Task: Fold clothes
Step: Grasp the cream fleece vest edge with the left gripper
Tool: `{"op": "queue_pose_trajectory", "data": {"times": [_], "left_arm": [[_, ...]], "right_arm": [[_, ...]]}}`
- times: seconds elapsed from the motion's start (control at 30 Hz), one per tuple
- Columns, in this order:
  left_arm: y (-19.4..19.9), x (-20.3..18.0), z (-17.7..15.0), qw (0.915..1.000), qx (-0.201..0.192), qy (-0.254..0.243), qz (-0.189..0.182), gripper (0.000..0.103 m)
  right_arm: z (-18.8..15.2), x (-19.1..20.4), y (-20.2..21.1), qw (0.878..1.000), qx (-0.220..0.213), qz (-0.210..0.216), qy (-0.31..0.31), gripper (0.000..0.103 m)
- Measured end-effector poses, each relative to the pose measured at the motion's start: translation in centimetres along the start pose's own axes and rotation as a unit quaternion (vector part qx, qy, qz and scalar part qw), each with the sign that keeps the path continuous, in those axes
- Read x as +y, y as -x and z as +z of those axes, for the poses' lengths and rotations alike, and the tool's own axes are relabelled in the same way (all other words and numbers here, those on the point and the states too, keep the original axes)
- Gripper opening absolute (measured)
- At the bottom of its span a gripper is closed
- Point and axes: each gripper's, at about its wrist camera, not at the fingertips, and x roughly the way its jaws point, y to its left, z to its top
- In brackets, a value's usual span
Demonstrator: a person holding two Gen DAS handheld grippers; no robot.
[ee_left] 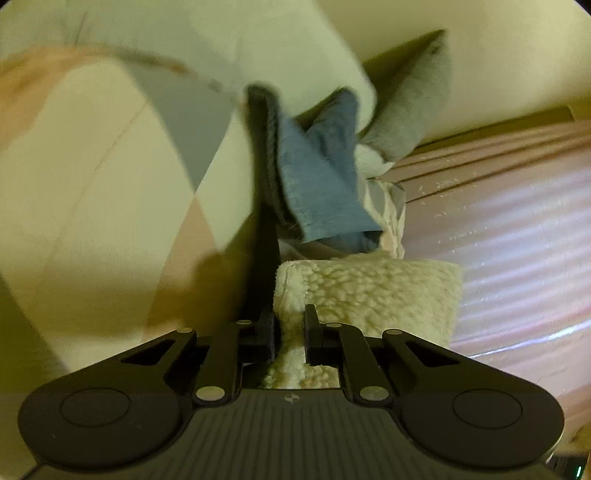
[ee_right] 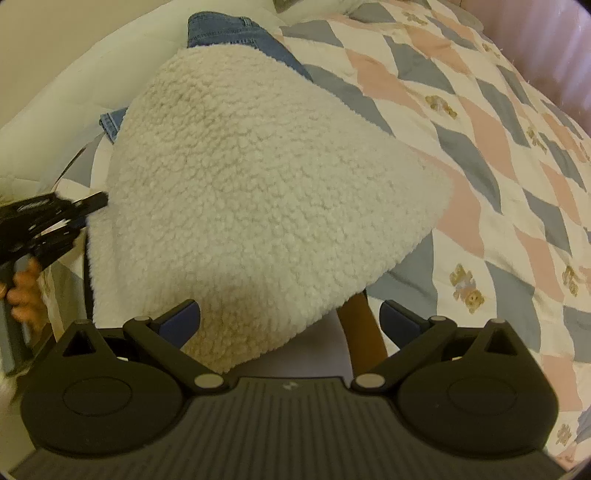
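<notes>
A cream fleece garment (ee_right: 258, 177) lies folded on a patchwork quilt (ee_right: 480, 155). My left gripper (ee_left: 290, 332) is shut on the garment's edge (ee_left: 369, 291); it also shows at the left of the right wrist view (ee_right: 88, 205), at the fleece's left edge. My right gripper (ee_right: 290, 317) is open, its jaws spread wide just above the near corner of the fleece, holding nothing. Blue jeans (ee_right: 229, 31) lie partly under the far side of the fleece and show in the left wrist view (ee_left: 321, 173).
A grey pillow (ee_left: 413, 99) and a white one (ee_left: 295, 48) lie at the head of the bed. Pink curtains (ee_left: 517, 229) hang to the right. A white sheet (ee_right: 55, 85) borders the quilt on the left.
</notes>
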Motion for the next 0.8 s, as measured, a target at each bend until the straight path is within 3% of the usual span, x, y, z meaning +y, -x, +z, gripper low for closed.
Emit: {"op": "queue_pose_trajectory", "data": {"times": [0.1, 0.17, 0.33, 0.37, 0.47, 0.53, 0.6, 0.7, 0.8], "left_arm": [[2.5, -1.6, -0.3, 0.9983, -0.017, -0.051, 0.024, 0.005], [4.2, -2.8, -0.4, 0.9966, -0.026, -0.077, 0.014, 0.004], [6.5, -5.9, -0.6, 0.9877, -0.029, -0.153, 0.014, 0.004], [6.7, -6.4, -0.7, 0.9871, -0.026, -0.158, 0.001, 0.004], [8.3, -8.5, -1.7, 0.9797, -0.011, -0.192, -0.056, 0.004], [8.6, -9.9, -2.7, 0.9724, 0.003, -0.216, -0.087, 0.004], [9.5, -10.3, -4.0, 0.9674, 0.018, -0.225, -0.114, 0.004], [10.2, -11.0, -5.3, 0.9658, 0.030, -0.221, -0.132, 0.004], [10.9, -11.4, -6.5, 0.9658, 0.033, -0.216, -0.139, 0.004]], "right_arm": [[1.6, -0.3, 0.4, 1.000, -0.023, -0.002, 0.011, 0.102], [3.4, -0.3, 0.8, 0.998, -0.050, 0.000, 0.030, 0.100], [8.9, 1.9, 1.4, 0.978, -0.129, -0.009, 0.166, 0.085], [9.9, 2.5, 1.3, 0.972, -0.135, -0.010, 0.193, 0.080], [12.6, 3.4, 1.1, 0.957, -0.145, 0.020, 0.252, 0.078], [13.7, 4.0, 1.0, 0.937, -0.138, 0.057, 0.317, 0.078], [14.2, 5.1, 0.4, 0.900, -0.123, 0.074, 0.411, 0.080], [14.4, 6.8, -0.9, 0.840, -0.111, 0.057, 0.528, 0.082], [15.0, 7.8, -1.8, 0.805, -0.115, 0.069, 0.578, 0.082]]}}
